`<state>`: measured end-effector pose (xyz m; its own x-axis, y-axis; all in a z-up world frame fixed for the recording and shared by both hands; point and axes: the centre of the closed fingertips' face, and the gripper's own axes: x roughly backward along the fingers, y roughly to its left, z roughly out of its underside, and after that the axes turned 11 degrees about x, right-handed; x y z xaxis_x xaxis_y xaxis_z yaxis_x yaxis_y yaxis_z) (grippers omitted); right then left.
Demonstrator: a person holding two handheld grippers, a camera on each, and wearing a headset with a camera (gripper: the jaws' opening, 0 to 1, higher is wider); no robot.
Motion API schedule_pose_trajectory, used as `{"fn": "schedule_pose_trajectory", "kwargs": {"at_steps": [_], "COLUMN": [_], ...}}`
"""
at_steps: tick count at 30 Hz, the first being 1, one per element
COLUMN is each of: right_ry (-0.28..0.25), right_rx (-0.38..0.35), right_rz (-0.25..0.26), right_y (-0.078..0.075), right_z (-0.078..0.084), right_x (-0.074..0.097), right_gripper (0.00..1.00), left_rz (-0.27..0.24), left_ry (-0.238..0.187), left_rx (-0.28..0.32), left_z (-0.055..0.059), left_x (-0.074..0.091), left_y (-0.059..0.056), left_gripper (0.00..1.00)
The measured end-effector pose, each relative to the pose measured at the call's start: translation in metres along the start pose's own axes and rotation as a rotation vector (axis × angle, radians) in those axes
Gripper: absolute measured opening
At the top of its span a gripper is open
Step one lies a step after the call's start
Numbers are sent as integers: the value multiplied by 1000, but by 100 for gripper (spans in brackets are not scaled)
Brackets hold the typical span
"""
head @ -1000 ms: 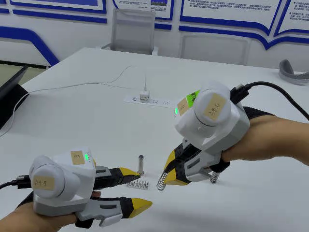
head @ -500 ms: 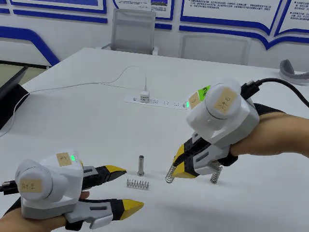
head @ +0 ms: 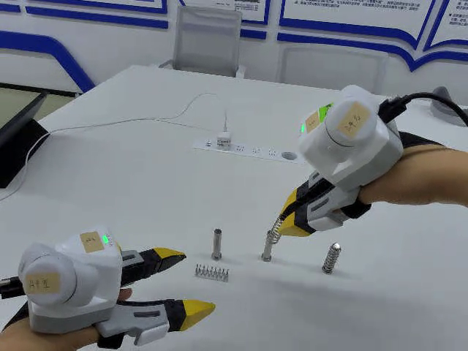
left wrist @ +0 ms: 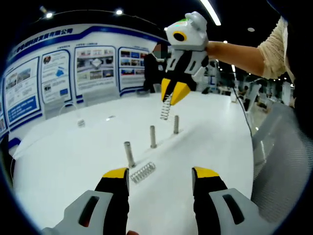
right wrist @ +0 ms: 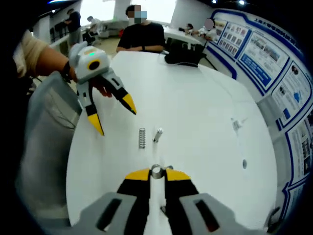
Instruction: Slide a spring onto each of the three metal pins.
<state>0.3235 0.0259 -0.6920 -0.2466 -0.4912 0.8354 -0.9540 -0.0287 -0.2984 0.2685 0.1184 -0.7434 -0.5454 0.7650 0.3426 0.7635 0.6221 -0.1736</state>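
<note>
Right hand-held gripper (head: 284,228), over the white surface (head: 131,168), is pinching a small coiled steel spring (head: 273,233) at the tip of the middle metal pin (head: 268,253). The left hand-held gripper (head: 191,281) is hanging spread, left of that pin. A second spring (head: 211,273) is lying loose just left of it. It looks light and squashy, likely rolling, and is best pinched gently mid-length.

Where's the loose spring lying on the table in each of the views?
Head view: loose spring lies flat, lower centre, just below the bare pin.
Left gripper view: lower centre, right of that pin.
Right gripper view: centre, left of that pin.
Shared landmark: the bare pin beside it.
</note>
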Motion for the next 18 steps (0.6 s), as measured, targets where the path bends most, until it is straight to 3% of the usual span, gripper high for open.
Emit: {"fn": "schedule_pose_trajectory", "kwargs": {"at_steps": [7,18], "right_ry": [32,64], "right_rx": [-20,-31], "right_rz": [20,-8], "right_y": [-17,-17], "right_z": [7,11], "right_x": [-6,-22], "right_gripper": [12,12], "left_rz": [2,8], "left_ry": [2,5], "left_rx": [7,15], "left_z": [3,5], "left_x": [-1,-3], "left_y": [-1,-3], "left_gripper": [53,52]}}
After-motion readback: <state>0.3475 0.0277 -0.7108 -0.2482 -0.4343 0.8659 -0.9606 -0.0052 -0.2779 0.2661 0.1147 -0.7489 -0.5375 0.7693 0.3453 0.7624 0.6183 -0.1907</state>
